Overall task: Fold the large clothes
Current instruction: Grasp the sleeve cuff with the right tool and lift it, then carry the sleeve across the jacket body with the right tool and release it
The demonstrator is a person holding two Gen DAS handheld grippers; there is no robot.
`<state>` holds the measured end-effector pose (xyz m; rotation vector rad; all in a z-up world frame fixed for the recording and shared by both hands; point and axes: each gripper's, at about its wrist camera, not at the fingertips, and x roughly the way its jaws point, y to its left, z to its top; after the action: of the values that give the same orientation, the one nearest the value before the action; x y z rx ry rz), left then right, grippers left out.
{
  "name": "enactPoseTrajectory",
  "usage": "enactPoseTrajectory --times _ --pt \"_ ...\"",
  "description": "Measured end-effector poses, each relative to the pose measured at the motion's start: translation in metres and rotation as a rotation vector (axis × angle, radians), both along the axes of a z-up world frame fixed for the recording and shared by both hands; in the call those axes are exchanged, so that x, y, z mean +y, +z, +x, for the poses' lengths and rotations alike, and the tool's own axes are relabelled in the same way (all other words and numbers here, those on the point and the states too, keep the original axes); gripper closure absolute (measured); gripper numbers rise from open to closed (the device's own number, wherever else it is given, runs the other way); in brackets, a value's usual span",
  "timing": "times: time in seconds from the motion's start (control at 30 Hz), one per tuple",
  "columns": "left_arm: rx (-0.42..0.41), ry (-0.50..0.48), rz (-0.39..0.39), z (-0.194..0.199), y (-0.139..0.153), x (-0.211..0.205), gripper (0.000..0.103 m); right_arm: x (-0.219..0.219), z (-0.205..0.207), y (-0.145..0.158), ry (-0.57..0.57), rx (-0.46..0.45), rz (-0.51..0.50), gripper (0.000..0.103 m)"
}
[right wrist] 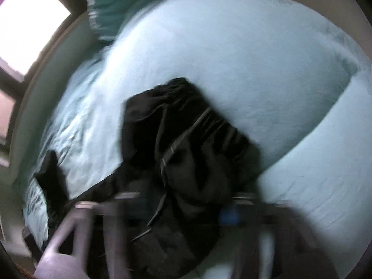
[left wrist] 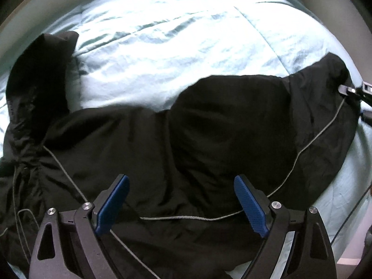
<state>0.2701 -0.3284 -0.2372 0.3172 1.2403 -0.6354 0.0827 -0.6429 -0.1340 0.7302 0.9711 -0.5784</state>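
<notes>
A large black jacket [left wrist: 186, 139] with thin grey piping lies spread across a pale blue bed cover [left wrist: 162, 46]. One sleeve [left wrist: 39, 76] sticks up at the far left. My left gripper [left wrist: 181, 200] is open, its blue pads [left wrist: 111, 204] wide apart just above the jacket's near part, holding nothing. My right gripper [left wrist: 353, 95] shows at the jacket's far right edge, against the cloth. In the blurred right wrist view the jacket [right wrist: 186, 151] is bunched in front of my right gripper [right wrist: 176, 211]; its jaws look apart, the grip unclear.
The bed cover [right wrist: 232, 58] fills most of both views. A teal pillow [right wrist: 104, 7] lies at the head of the bed. A bright window [right wrist: 25, 23] is beyond the bed's left side. A beige bed frame [left wrist: 34, 23] runs along the far edge.
</notes>
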Motion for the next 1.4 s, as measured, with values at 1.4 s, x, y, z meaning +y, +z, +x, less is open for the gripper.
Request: enactPoseTrajectory --times 1.4 --pt "-0.137 0.505 -0.006 0.015 0.051 0.332 0.012 0.450 0.194 0.005 0.867 0.063 -0.131 0.087"
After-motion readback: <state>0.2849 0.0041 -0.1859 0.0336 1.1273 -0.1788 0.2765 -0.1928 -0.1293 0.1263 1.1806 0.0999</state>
